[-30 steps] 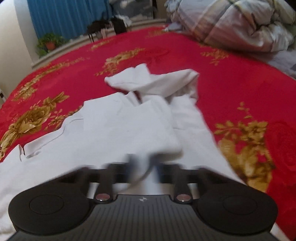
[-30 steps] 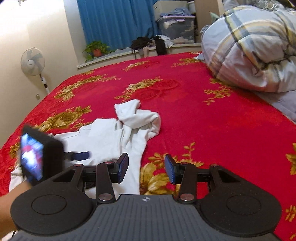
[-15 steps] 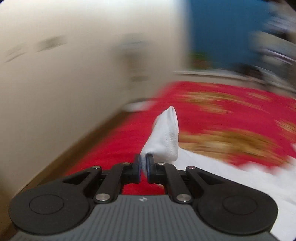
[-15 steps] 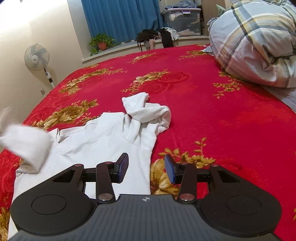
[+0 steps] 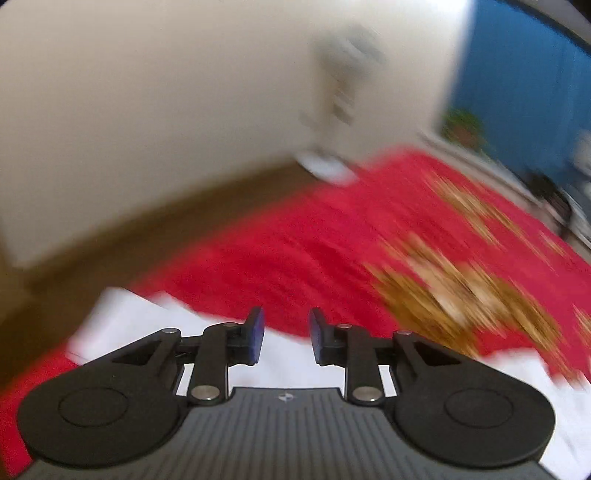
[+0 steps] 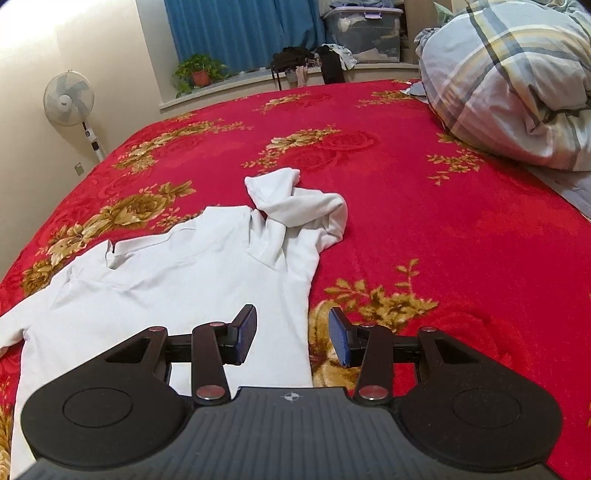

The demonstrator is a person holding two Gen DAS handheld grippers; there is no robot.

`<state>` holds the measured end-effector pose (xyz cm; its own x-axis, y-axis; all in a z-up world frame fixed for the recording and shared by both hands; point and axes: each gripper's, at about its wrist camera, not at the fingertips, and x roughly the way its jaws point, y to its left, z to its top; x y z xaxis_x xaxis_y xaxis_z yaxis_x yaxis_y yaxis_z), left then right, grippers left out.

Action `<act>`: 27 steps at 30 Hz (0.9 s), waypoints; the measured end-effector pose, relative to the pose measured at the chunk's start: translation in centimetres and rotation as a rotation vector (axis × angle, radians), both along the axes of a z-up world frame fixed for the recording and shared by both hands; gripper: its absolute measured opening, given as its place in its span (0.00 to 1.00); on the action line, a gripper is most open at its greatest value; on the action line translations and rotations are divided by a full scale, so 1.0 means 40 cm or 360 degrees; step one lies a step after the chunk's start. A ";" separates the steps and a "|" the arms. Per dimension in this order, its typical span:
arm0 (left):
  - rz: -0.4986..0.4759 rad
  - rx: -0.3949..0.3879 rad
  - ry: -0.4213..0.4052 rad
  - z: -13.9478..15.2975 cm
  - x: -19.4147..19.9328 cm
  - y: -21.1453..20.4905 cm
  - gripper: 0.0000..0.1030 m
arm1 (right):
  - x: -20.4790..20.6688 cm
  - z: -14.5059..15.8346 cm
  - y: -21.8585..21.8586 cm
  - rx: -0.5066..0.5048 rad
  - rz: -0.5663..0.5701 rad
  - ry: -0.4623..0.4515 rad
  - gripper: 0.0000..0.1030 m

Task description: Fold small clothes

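Observation:
A small white long-sleeved shirt [image 6: 184, 273] lies on the red flowered bedspread [image 6: 443, 229]. Its left sleeve lies spread out to the left [image 6: 22, 321]. Its right sleeve [image 6: 299, 203] is bunched in a heap at the far side. My right gripper [image 6: 291, 334] is open and empty, just above the shirt's right side edge. My left gripper [image 5: 286, 338] is open and empty, over the white cloth [image 5: 147, 317] near the bed's left edge; this view is blurred by motion.
A plaid duvet [image 6: 509, 81] is heaped at the bed's far right. A standing fan [image 6: 72, 103] is by the left wall. A potted plant [image 6: 199, 72], dark clothes and a storage box [image 6: 364, 33] sit along the window ledge.
My left gripper had been shut on the left sleeve and had swung it out to the left. It has now opened and the sleeve lies spread on the bed. My right gripper stayed open.

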<state>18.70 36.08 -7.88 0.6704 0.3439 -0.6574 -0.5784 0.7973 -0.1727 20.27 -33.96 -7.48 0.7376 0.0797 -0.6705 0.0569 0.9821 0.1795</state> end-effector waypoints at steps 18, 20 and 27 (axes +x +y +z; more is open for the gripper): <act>-0.0585 0.0181 0.0380 -0.022 0.165 -0.297 0.43 | 0.276 -0.022 -0.072 -0.0004 0.0064 -0.0261 0.38; -0.0635 0.0186 0.0366 -0.026 0.166 -0.328 0.43 | 0.349 -0.038 -0.037 -0.0051 0.0153 -0.0273 0.38; -0.0667 0.0208 0.0409 -0.049 0.185 -0.351 0.43 | 0.618 -0.115 0.081 -0.0142 0.0229 -0.0106 0.39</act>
